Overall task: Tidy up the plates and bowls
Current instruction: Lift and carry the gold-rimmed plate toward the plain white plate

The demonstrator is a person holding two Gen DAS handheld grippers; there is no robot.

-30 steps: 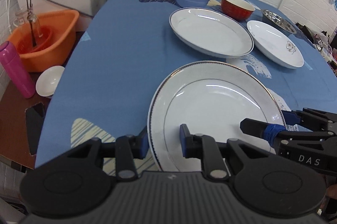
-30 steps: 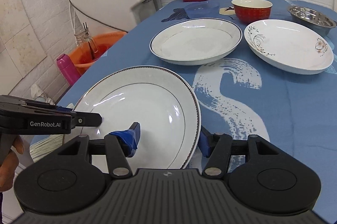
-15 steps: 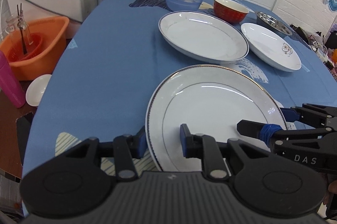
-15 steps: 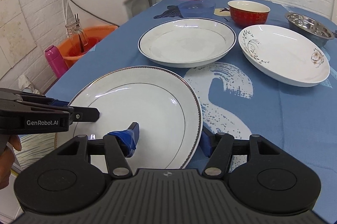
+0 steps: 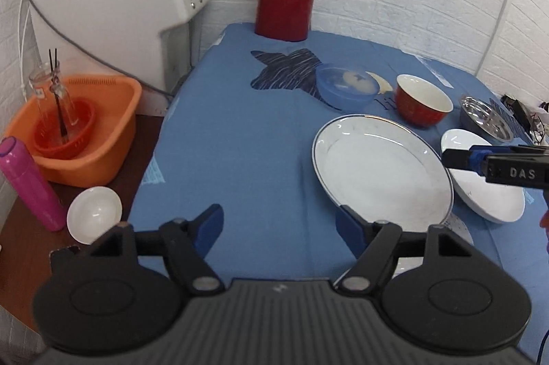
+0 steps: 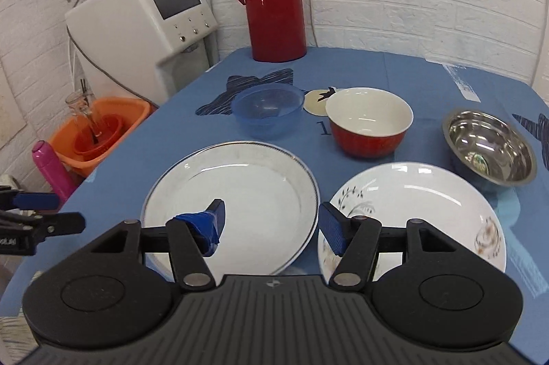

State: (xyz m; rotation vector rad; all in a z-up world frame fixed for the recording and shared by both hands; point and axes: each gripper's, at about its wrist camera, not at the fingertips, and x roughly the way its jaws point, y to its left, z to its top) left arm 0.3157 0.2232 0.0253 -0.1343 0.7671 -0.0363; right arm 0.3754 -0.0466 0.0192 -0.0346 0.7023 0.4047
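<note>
White brick walls back a table under a blue cloth (image 6: 429,80), where dishes wait near a tall red thermos (image 6: 274,1). Nearest the cameras sits a wide white plate with a thin dark rim (image 6: 240,190), lying flat on the cloth; just beside it to the right is a white floral plate (image 6: 429,210) with a dark sprig and a pale motif. Behind them stand a translucent blue bowl (image 6: 267,114), a red bowl with a cream inside (image 6: 369,121) and a shiny steel bowl (image 6: 489,149), each apart from the others.

Both claws are spread wide and empty. The right gripper (image 6: 272,224) hovers over the gap between the two plates, one finger above the rimmed plate, the other, its pad blue, above the floral plate's edge; whether either touches cannot be told. The left gripper (image 5: 279,226) hangs over bare cloth, its right finger close to the rimmed plate's near edge.

Only the left wrist view shows a small white bowl (image 5: 94,214) on a brown side surface. An orange basin (image 5: 79,131) and a pink bottle (image 5: 31,183) there appear in both views, as does a white appliance (image 6: 144,18), whose dark screen the right wrist view shows most plainly.
</note>
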